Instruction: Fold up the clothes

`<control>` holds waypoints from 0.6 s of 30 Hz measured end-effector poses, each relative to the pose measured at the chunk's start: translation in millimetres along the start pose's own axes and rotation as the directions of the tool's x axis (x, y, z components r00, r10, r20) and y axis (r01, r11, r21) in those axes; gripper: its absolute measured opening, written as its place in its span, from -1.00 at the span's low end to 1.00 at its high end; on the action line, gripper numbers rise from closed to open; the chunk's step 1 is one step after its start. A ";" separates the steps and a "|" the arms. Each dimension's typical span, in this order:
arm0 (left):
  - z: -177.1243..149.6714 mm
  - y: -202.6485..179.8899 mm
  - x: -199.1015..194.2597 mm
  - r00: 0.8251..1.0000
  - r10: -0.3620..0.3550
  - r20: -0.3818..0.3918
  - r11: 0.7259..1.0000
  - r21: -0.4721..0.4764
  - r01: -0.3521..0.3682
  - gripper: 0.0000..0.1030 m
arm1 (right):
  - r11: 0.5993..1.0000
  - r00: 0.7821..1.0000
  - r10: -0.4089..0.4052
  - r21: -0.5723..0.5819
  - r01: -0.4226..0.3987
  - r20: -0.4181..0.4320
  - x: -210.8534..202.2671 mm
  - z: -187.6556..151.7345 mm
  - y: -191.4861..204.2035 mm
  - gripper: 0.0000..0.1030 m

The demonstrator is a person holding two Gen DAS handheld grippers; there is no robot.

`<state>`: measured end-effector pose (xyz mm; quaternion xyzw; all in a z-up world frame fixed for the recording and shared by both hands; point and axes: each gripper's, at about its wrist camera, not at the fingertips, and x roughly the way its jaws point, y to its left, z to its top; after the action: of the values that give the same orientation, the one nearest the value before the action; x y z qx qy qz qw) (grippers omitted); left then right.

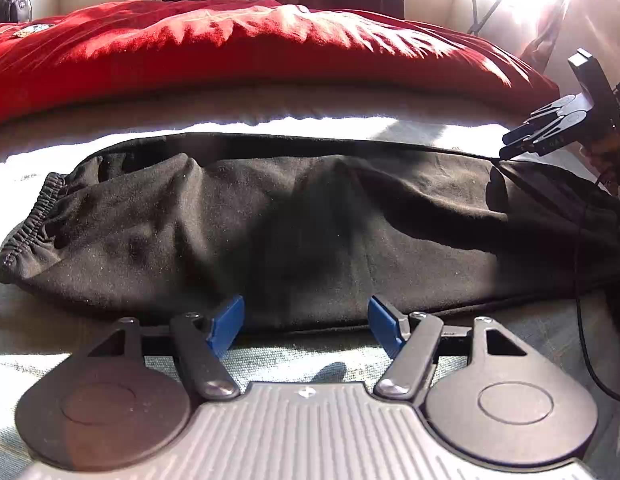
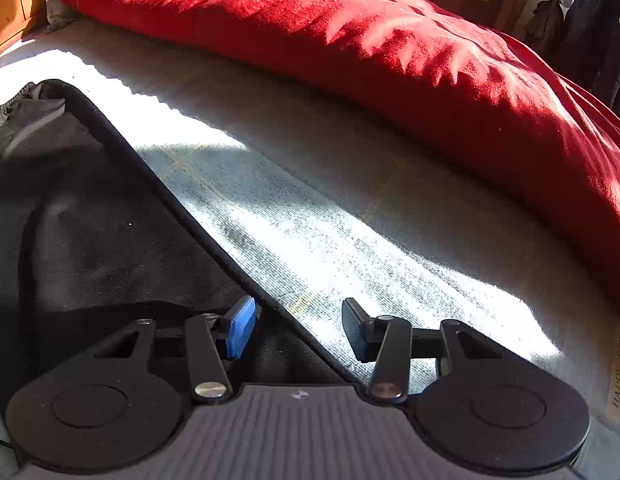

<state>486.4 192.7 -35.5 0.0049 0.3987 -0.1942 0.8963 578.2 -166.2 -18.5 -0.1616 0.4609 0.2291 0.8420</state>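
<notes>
Two grippers sit at the black trousers [image 1: 310,224], which lie lengthwise across the grey bed cover [image 2: 310,216], on the near side of the red blanket [image 1: 245,52]. The left gripper [image 1: 305,322] hangs at the trousers' near long edge with its jaws apart and nothing between the blue pads [image 1: 229,320]; cloth lies just beyond them. The right gripper [image 2: 299,330] straddles the trousers' far edge, toward the end away from the waistband, jaws also apart, one pad over the black cloth and the other over bare cover, pinching nothing.

By my reading, the step in hand is taking hold for the next fold. To do it well, each gripper should go low enough to gather every layer at its edge (a top-layer pinch would let the rest slide), and the two should lift together so the fold line stays straight.

As for the trousers: soft, matte black knit, already doubled into a long band, with a gathered elastic waistband [image 1: 33,220] at the end nearer the left gripper. Shallow wrinkles cross the middle; the seam edge facing the red blanket runs clean and straight.
</notes>
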 end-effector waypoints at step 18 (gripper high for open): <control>16.5 -9.7 28.0 0.998 -0.038 -0.051 0.999 0.030 0.040 0.49 | 0.966 1.000 0.011 0.260 -0.007 -0.015 31.6 -22.1 14.5 0.12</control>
<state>511.7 171.4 -42.9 0.0159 0.4181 -0.2177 0.8818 569.8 -157.2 -57.8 -0.0497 0.4946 0.1694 0.8510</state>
